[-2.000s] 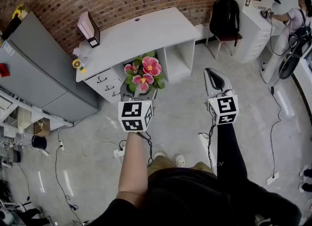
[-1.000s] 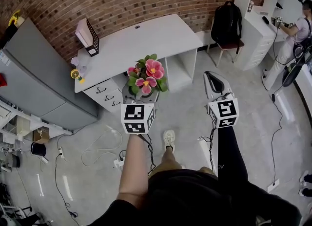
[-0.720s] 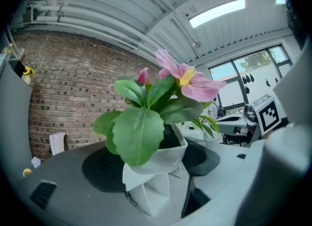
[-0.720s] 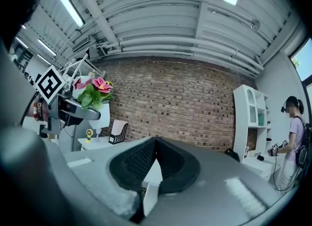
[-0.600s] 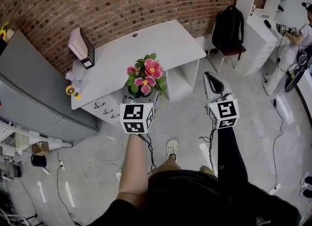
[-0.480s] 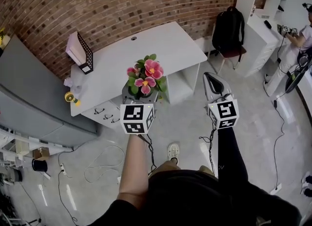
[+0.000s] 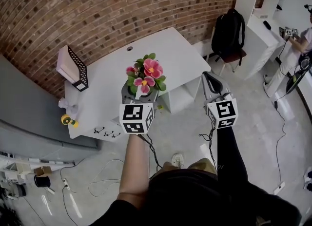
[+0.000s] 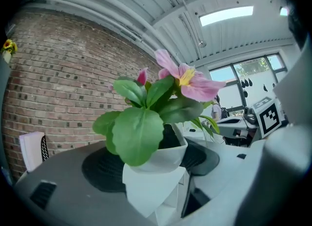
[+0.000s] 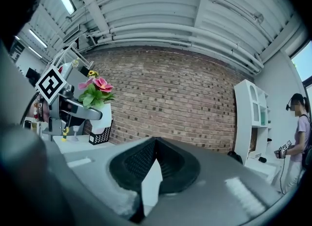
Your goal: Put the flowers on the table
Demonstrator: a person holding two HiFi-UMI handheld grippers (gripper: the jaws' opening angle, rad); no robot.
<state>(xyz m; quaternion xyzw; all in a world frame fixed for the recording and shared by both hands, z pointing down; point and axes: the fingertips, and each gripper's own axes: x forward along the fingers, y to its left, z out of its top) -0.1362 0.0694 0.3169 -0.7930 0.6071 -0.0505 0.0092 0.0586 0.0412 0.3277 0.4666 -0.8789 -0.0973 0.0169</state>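
Note:
Pink flowers (image 7: 145,74) with green leaves stand in a white pot (image 8: 156,157). My left gripper (image 7: 139,91) is shut on that pot, one black pad on each side of it, and holds it upright over the front edge of the white table (image 7: 165,45). The flowers (image 8: 183,79) fill the left gripper view. My right gripper (image 7: 210,78) hangs shut and empty to the right, off the table's front right corner. In the right gripper view its pads (image 9: 131,164) meet, and the flowers (image 9: 95,91) show at the far left.
A black mesh file holder (image 7: 73,66) and a small yellow object (image 7: 66,119) sit at the table's left end. A backpack on a chair (image 7: 228,25) and white shelves (image 7: 265,28) stand at the right, near a person (image 7: 298,35). Cables (image 7: 112,181) lie on the floor.
The person has walked toward the table, so it now lies closer and partly under the flowers. Both grippers keep their hold and spacing.

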